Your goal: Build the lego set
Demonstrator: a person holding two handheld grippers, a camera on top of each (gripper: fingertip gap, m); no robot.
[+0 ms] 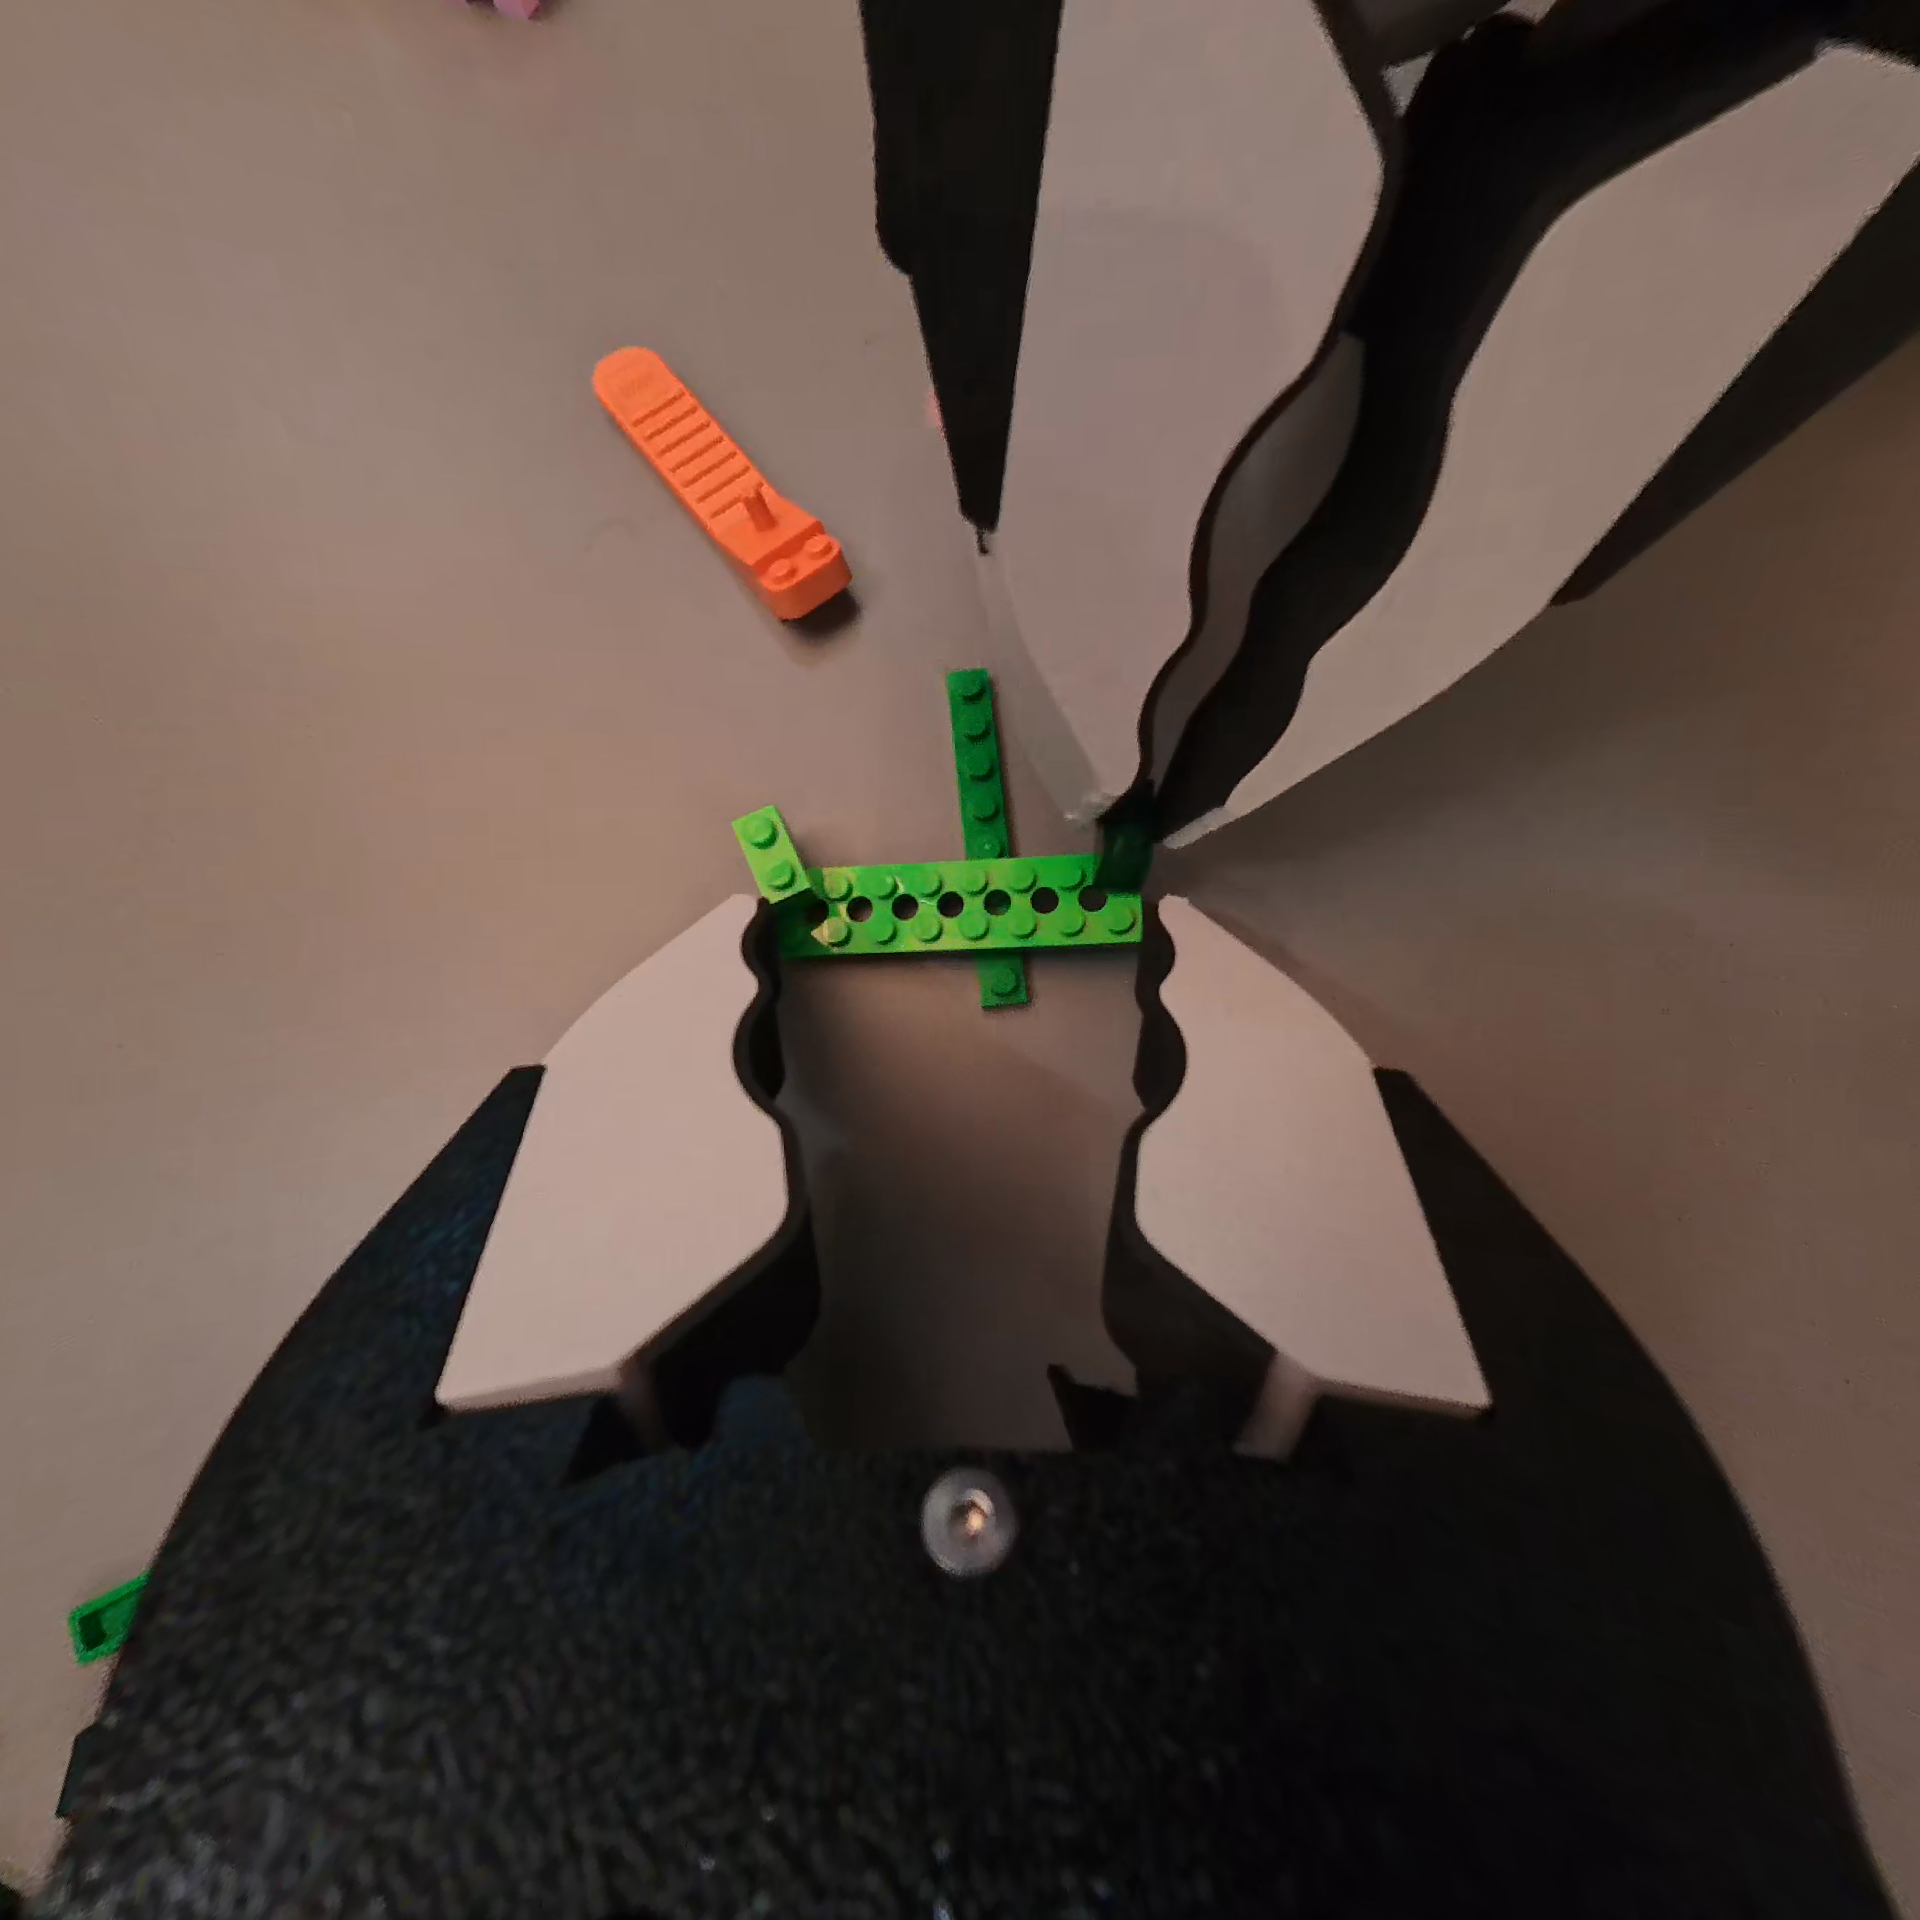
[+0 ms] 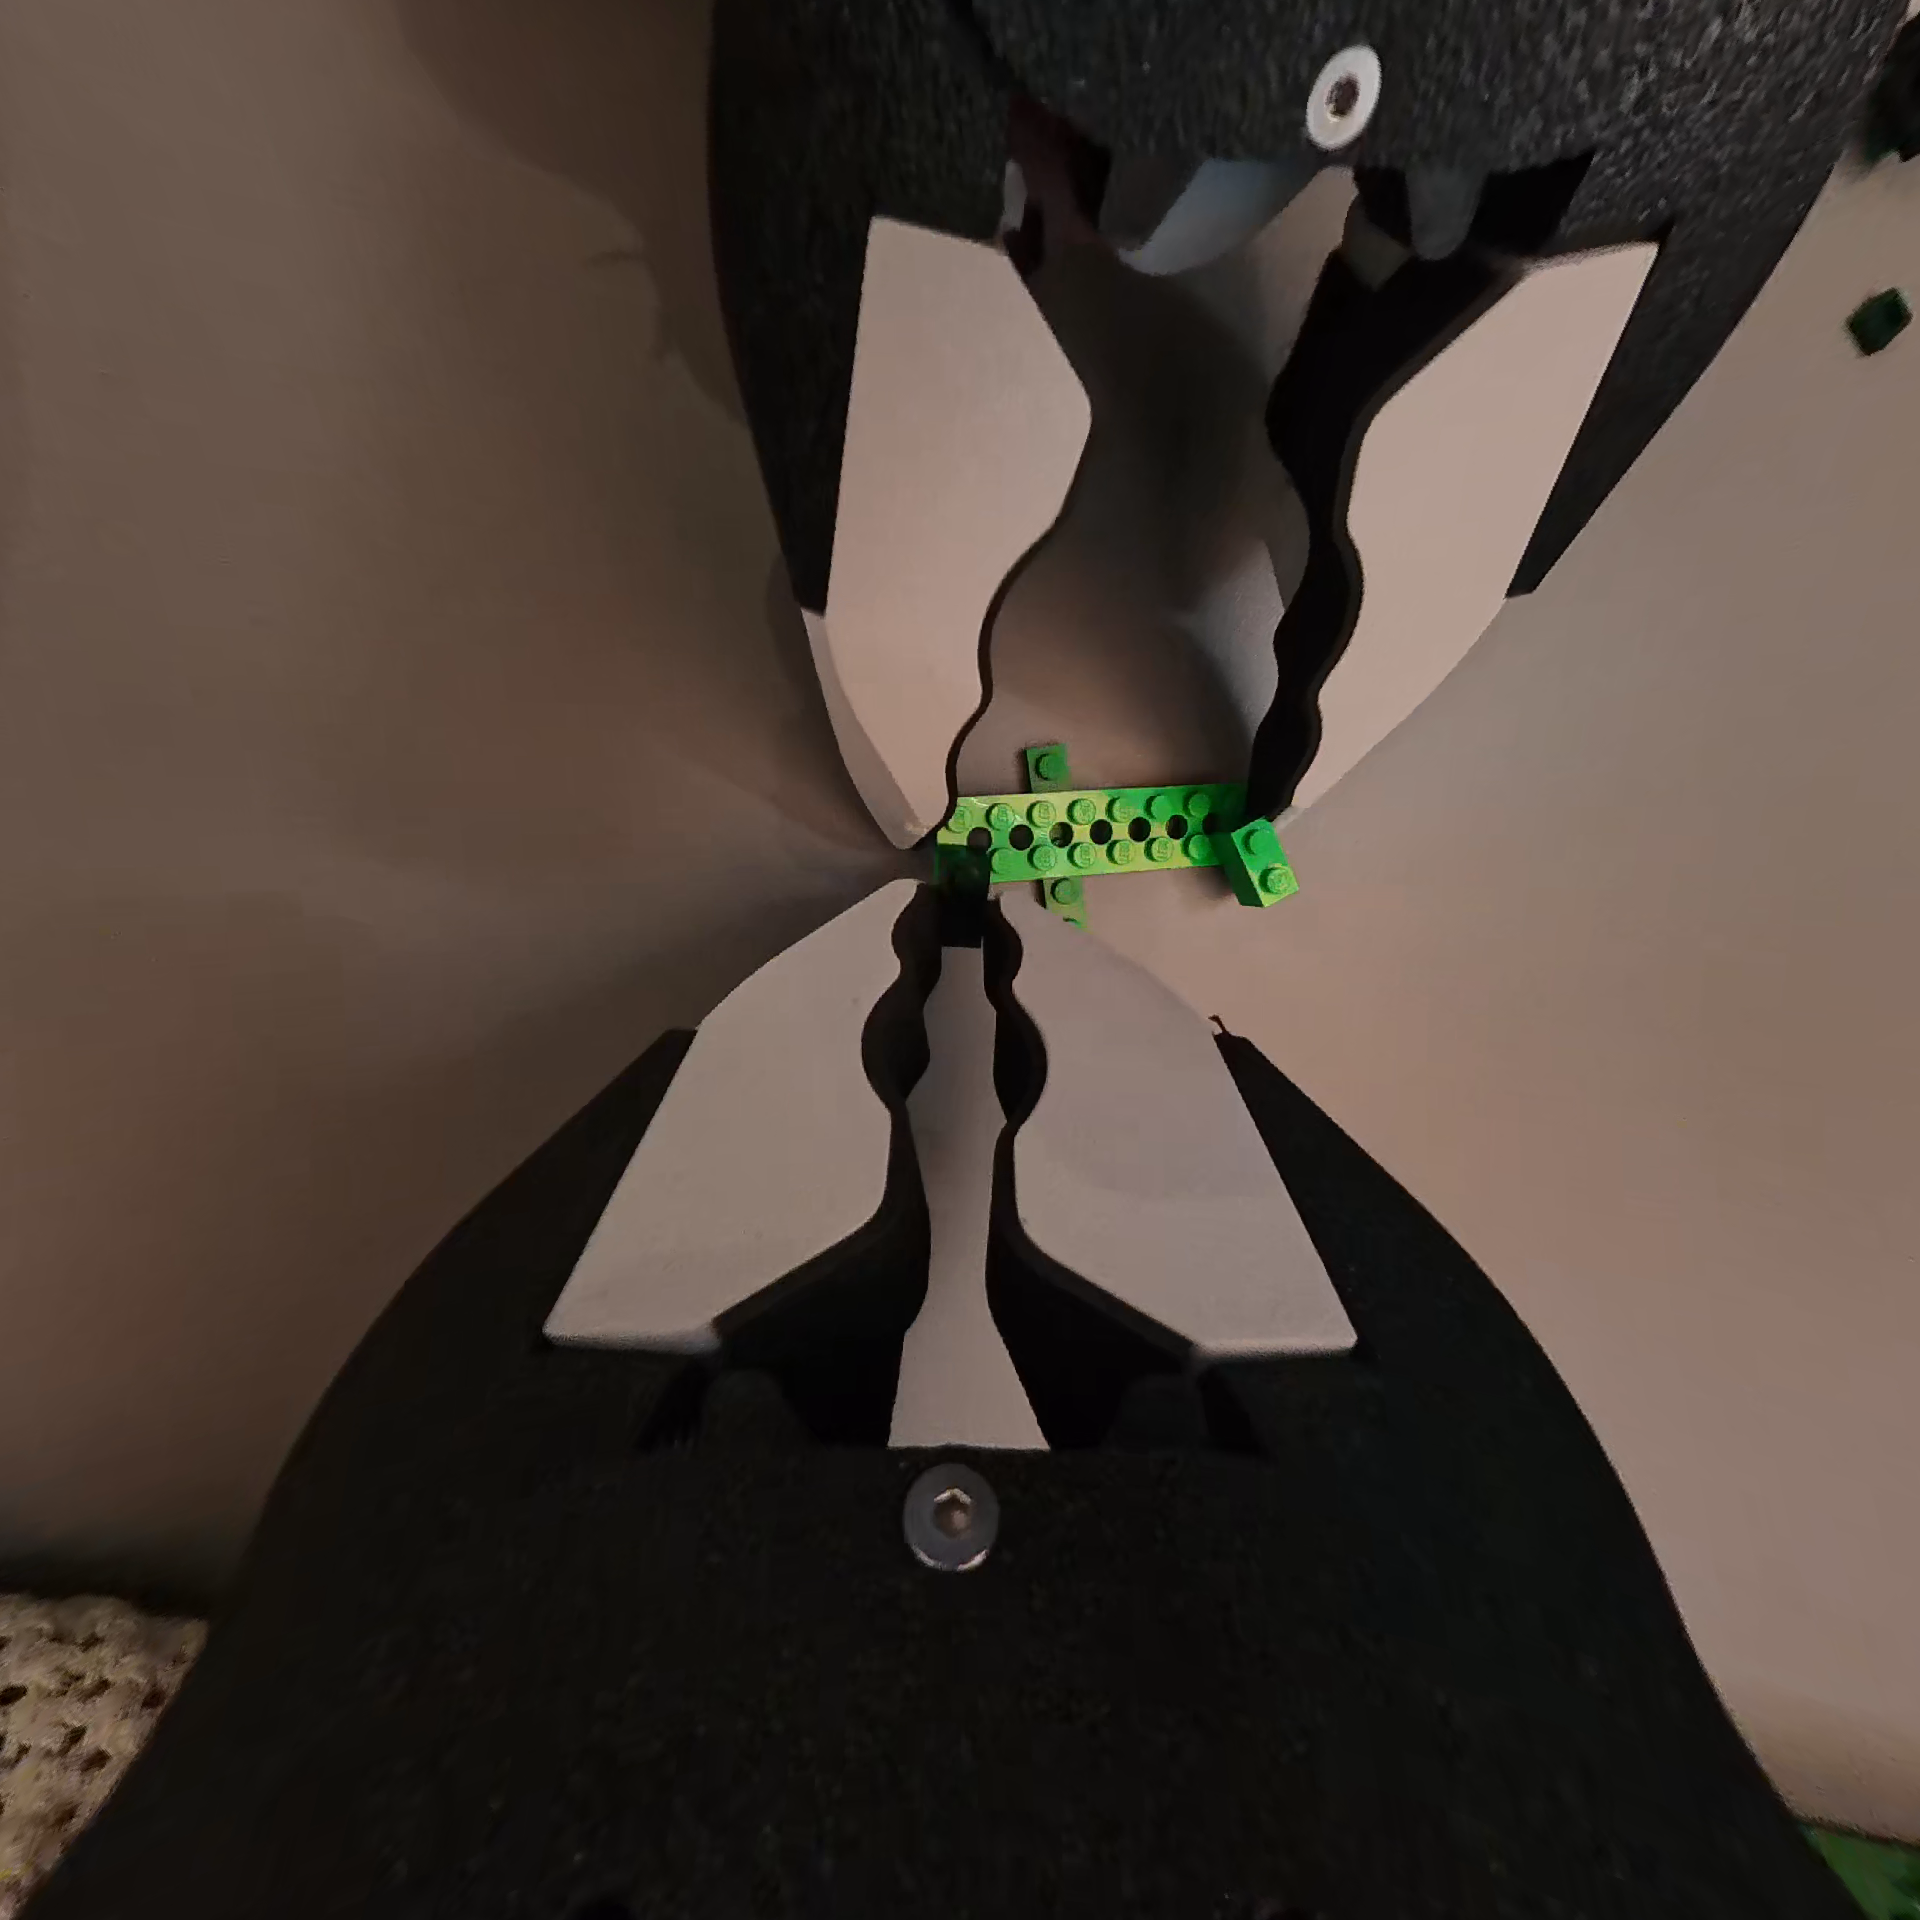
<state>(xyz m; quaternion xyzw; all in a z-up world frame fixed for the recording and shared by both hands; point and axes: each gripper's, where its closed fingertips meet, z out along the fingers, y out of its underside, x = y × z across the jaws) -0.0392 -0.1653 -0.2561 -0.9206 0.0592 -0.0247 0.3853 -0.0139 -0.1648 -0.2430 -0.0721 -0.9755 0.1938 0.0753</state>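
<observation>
Light green holed plate (image 1: 961, 914) is gripped endwise by the left claw (image 1: 961, 930), on the table (image 1: 312, 831). A dark green piece (image 2: 961, 878) is pinched by the right claw (image 2: 958, 909) at the plate's end. Orange separator (image 1: 717, 483) is seen nearby.

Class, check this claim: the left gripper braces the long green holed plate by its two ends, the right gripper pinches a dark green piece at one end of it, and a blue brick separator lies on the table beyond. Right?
Not quite: the brick separator is orange, not blue, as the left wrist view shows. The rest stands: the left gripper spans the long green holed plate, and the right gripper pinches the dark green piece.
</observation>
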